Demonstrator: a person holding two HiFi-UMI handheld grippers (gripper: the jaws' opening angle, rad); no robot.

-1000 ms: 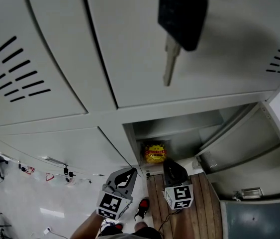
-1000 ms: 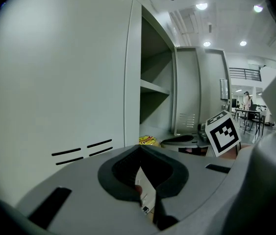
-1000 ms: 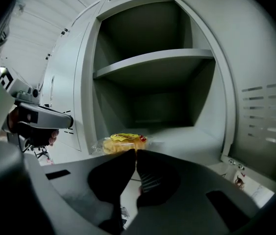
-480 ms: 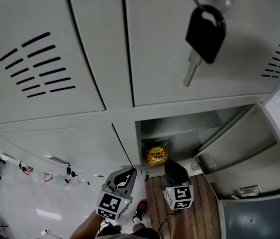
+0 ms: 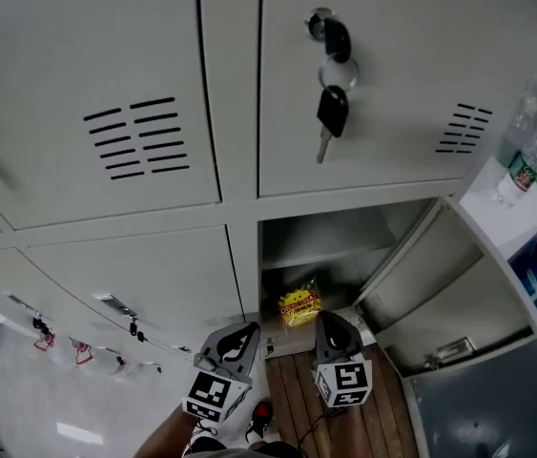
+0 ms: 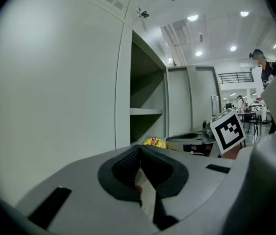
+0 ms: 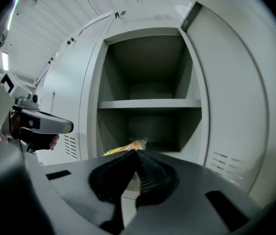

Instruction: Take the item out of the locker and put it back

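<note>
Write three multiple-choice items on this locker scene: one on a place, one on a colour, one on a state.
1. Where is the yellow crinkly snack packet?
A. below the grey metal shelf, at the compartment's bottom
B. on that shelf
C. between the right gripper's jaws

2. What colour is the plastic head of the metal key hanging at the upper grey door?
A. red
B. black
C. white

3. The grey metal lower locker door is:
A. shut
B. swung open
C. missing

Answers:
1. A: the packet lies under the shelf.
2. B: the key's head is black.
3. B: the door stands wide, so the inside shows.
</note>
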